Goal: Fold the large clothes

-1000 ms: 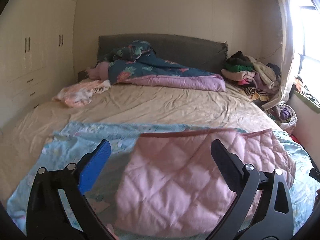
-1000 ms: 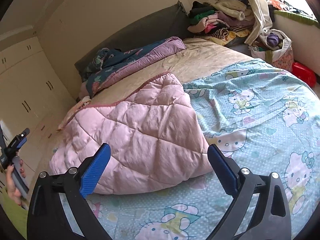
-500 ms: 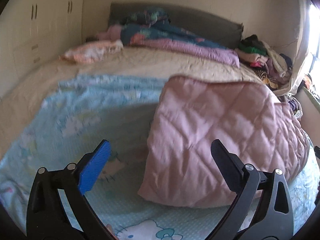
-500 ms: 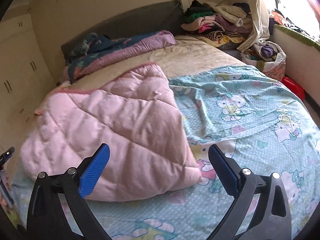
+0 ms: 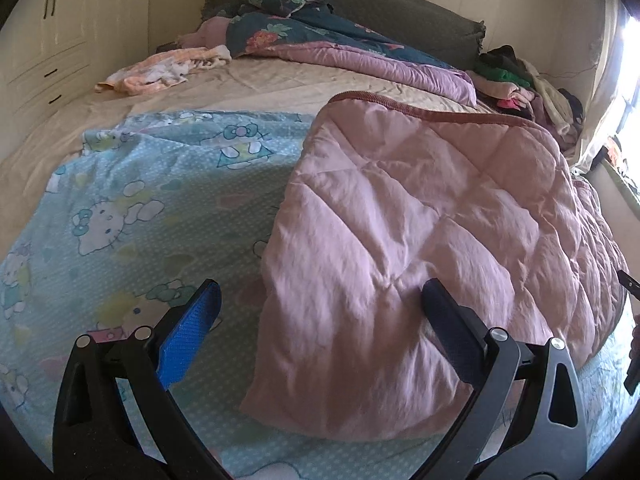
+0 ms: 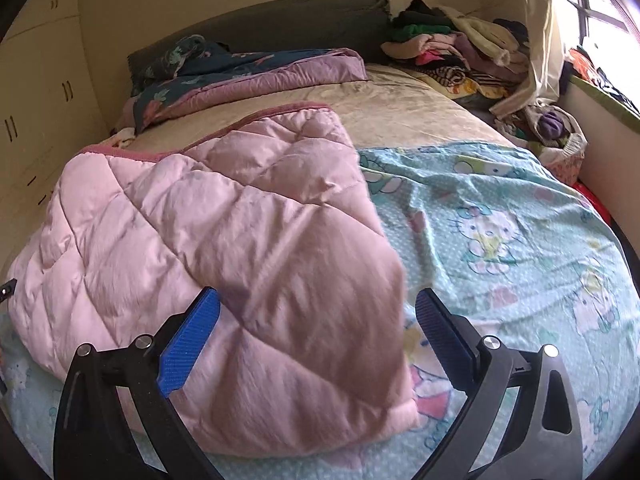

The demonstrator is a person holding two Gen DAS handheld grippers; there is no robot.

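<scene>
A pink quilted blanket (image 5: 420, 240) lies folded over on top of its light blue cartoon-print side (image 5: 132, 216), spread across the bed. In the left wrist view my left gripper (image 5: 320, 320) stands open just above the blanket's near left corner, holding nothing. The right wrist view shows the same pink quilted blanket (image 6: 224, 248) on the light blue print (image 6: 500, 232), with my right gripper (image 6: 318, 320) open over its near right corner, empty. The other gripper's black tip (image 5: 628, 280) shows at the far right edge.
A dark floral duvet with lilac lining (image 5: 340, 48) lies bunched at the grey headboard (image 6: 280, 20). A heap of clothes (image 6: 452, 52) fills the far right corner. A peach garment (image 5: 160, 72) lies far left. White wardrobes (image 5: 48, 32) stand left, and a window with bags (image 6: 556, 136) right.
Both grippers have dropped lower and closer to the pink blanket's near edge. The left view has swung right, the right view left. Both stay open and empty.
</scene>
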